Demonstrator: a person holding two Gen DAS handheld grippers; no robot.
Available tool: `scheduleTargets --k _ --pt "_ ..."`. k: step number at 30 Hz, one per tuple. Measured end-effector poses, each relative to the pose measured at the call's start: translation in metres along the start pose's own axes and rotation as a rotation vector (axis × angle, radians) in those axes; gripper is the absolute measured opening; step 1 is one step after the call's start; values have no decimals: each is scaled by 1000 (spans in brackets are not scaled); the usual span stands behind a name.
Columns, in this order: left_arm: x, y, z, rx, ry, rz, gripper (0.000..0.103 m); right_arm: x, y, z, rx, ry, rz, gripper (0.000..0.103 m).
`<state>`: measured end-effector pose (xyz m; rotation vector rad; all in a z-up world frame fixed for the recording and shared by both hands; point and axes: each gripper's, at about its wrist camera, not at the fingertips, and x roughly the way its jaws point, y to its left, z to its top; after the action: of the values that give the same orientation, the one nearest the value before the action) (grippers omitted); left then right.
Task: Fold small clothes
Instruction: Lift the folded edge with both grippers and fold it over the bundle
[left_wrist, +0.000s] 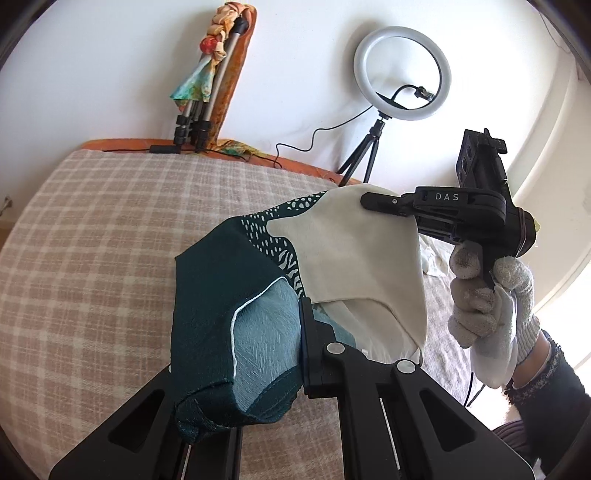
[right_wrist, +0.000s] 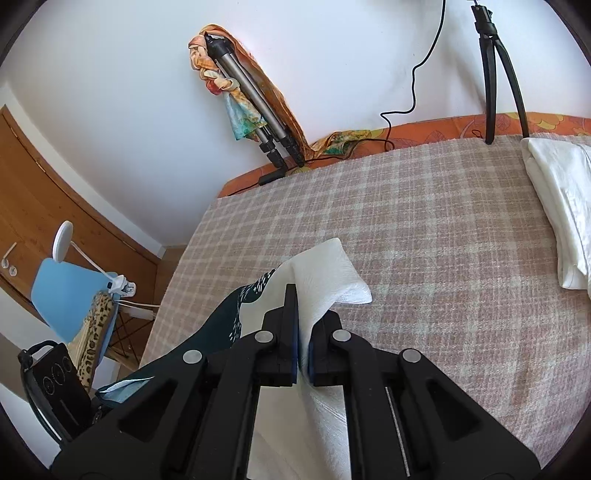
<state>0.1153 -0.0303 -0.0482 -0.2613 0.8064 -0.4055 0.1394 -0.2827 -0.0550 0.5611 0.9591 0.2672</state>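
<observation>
Checked bed cover (left_wrist: 92, 240) lies bare; both grippers, left (left_wrist: 308, 325) and right (left_wrist: 373, 203), have their jaws clamped on the teal-and-white garment (left_wrist: 332, 251), held aloft, no fold yet; white folded cloth (right_wrist: 561, 206) waits far right.

dark teal-and-white garment (left_wrist: 229, 280), beige plaid blanket (left_wrist: 92, 229)

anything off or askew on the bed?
Mostly fine. The silver tripod leans against the wall with a colourful scarf tangled round it, and a black cable trails onto the bed. The garment hangs between both hand-held grippers, as expected.
</observation>
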Motion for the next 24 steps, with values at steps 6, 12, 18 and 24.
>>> scheduleTargets --k 6,12,18,24 --pt "22 -36 18 41 -6 -54 6 -43 -34 17 19 -40 -40 5" --pt "51 -77 42 71 -20 -98 6 -80 -67 49 -13 -70 -106 5" --pt "85 -123 71 114 -53 -123 6 -109 -107 87 -46 -103 -167 5" --pt "129 -164 98 163 -62 -127 6 -128 -158 123 -44 -142 -220 5"
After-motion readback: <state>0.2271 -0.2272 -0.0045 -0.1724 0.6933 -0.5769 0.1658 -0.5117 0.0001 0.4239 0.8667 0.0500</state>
